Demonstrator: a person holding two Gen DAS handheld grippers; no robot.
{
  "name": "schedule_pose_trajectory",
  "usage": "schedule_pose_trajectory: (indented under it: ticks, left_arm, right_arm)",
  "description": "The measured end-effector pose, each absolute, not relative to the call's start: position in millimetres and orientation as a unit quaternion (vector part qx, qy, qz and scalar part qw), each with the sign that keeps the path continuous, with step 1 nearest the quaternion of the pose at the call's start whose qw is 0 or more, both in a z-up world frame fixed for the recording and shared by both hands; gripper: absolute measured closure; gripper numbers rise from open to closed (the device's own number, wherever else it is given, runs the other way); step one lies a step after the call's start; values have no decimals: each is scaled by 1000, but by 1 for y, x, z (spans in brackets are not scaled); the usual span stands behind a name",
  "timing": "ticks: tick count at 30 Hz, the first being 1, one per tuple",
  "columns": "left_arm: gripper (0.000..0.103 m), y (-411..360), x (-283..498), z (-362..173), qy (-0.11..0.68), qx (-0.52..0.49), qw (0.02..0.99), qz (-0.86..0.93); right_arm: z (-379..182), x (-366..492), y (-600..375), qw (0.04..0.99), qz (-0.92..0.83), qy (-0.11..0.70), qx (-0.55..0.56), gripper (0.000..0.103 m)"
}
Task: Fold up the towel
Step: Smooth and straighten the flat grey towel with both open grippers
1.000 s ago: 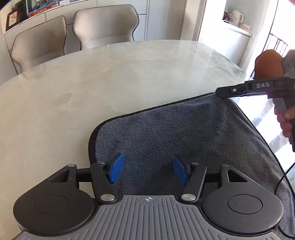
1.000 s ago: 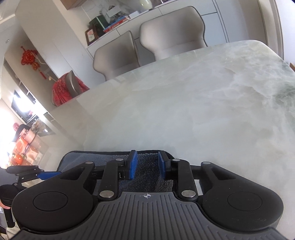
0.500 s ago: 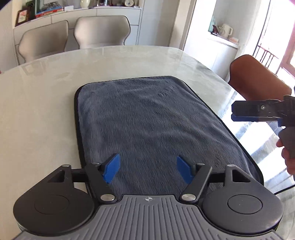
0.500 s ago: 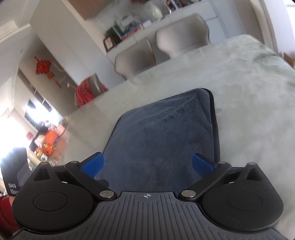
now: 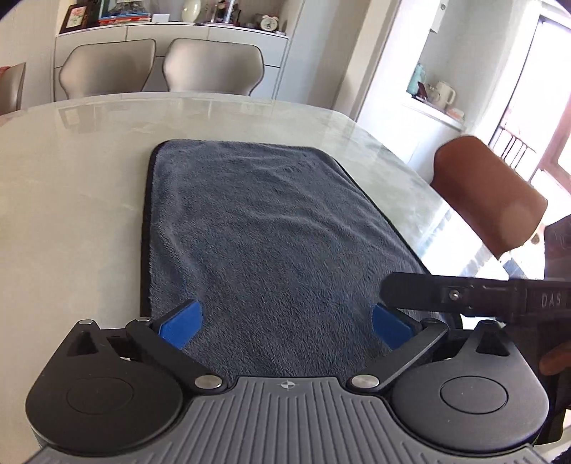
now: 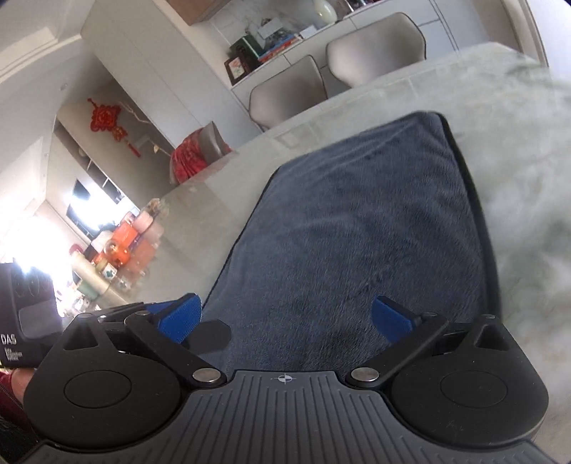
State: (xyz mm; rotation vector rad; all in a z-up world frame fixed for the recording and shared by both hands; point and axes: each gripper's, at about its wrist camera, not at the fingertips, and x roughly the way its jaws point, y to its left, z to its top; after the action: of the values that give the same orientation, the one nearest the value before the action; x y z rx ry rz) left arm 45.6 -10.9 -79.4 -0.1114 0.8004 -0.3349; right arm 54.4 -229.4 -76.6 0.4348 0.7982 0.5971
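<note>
I am reading both wrist views at this instant. The grey-blue towel (image 5: 271,228) is lying flat on the pale marble worktop (image 5: 71,200), dark-edged, with its long side running away from me toward the far side. Its pile is showing faint ripples, but no fold line that I can make out.

Left claw (image 5: 285,326): I am seeing its blue pads (image 5: 180,326) spread wide, over the near end of the towel and gripping nothing. I cannot tell whether the pads are touching the pile or sitting just above it.

Right claw (image 6: 285,321): it is likewise standing wide, its blue pads (image 6: 390,321) out over the towel's near end, nothing between them. In the left view the right claw (image 5: 392,291) is reaching in from the right edge, its black finger crossing just above the left claw's right pad, near the towel's near right corner. In the right view the left claw (image 6: 175,314) is showing at the near left, just beside the right claw's left pad.

Surroundings: two beige chairs (image 5: 160,67) are standing at the far side of the worktop, with a white sideboard (image 5: 171,30) behind them. A brown chair back (image 5: 489,192) is sitting off the right edge. The right view is blurring a little toward its right side.
</note>
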Motion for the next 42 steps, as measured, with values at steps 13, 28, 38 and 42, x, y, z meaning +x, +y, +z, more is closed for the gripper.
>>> schedule_pose_trajectory:
  ticks: [13,28,38,42]
  left_arm:
    - [0,12,31,-96,412,-27,897,-157]
    - [0,14,23,-85,407,-50,896,-170]
    - [0,27,15,-92,431,-39,890,-145]
    - [0,39,9,-91,435,-56,889,-129]
  right_arm:
    - [-85,28,-264,884,266,344,171,0]
    - [-79,31,-258,863,294,362,197,0]
    - [-82,23,-280,866,263,374,201,0]
    - [-75,18,-280,879,237,374,179,0]
